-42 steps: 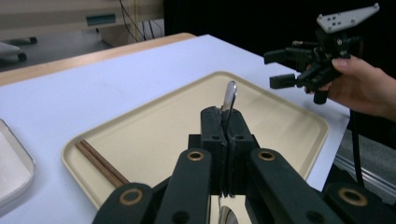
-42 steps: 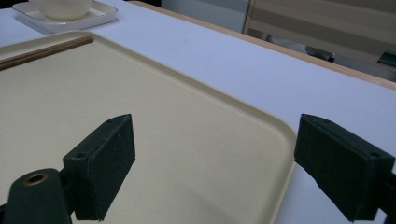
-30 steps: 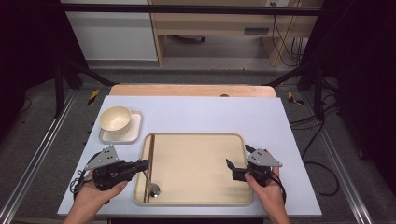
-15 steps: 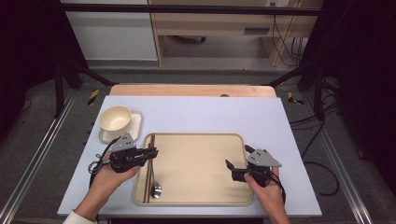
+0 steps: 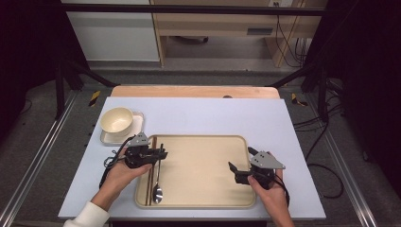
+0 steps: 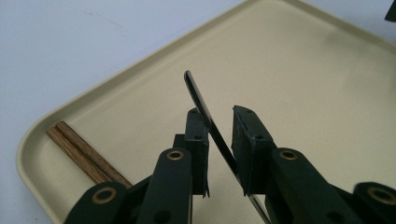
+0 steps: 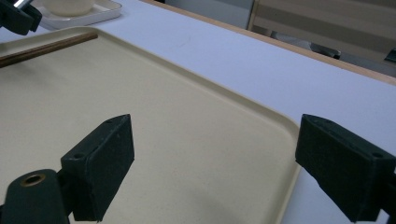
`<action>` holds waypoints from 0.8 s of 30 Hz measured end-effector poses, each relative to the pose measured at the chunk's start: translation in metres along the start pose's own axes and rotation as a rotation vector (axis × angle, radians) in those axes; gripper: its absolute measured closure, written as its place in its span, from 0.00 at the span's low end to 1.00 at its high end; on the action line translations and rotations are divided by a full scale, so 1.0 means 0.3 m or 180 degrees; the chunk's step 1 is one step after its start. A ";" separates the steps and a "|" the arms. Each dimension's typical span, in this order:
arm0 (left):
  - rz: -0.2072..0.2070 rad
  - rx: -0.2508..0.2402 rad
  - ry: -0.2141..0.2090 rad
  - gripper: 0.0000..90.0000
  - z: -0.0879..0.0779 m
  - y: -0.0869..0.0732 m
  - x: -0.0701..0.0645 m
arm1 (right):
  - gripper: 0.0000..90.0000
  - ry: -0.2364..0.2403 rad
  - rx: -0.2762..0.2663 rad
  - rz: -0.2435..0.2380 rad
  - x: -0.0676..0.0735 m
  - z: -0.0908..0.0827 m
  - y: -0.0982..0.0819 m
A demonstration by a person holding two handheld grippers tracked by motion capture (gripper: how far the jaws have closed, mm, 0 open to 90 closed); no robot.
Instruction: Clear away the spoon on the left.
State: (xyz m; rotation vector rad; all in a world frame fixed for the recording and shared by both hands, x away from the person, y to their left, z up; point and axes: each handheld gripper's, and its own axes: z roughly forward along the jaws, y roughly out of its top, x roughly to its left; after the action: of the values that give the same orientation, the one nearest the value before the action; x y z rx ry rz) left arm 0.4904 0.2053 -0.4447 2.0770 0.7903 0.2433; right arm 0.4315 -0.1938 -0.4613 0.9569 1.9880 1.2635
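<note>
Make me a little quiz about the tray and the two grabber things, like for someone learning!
1. True or false: the bowl stands inside the tray.
2. What is between the jaws of the left gripper? A: a fork. B: the spoon's handle. C: a cup.
3. Which stands wider open, the left gripper or the right gripper?

Key:
1. False. The bowl stands on a white dish on the table, beside the tray.
2. B. The jaws have just been opening, with the handle between them while the spoon lies in the tray.
3. The right gripper. Its jaws stand far apart, with nothing between them.
</note>
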 end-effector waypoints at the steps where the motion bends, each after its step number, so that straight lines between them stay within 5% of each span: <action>1: -0.0008 0.0012 0.0009 0.84 0.006 -0.003 0.002 | 0.13 0.0003 0.0002 0.0002 0.000 0.000 0.000; 14: -0.0072 0.0045 0.0037 0.88 0.028 -0.009 -0.003 | 0.13 0.0013 0.0007 -0.0002 -0.002 0.000 0.000; 24: -0.0147 0.0073 0.0306 0.77 0.044 -0.013 0.011 | 0.13 0.0024 0.0013 0.0002 -0.002 -0.001 0.000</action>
State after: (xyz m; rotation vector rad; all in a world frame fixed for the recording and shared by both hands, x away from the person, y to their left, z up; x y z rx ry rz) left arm 0.4971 0.2001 -0.4559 2.0785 0.9017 0.3117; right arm 0.4316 -0.1943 -0.4612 0.9561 1.9972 1.2656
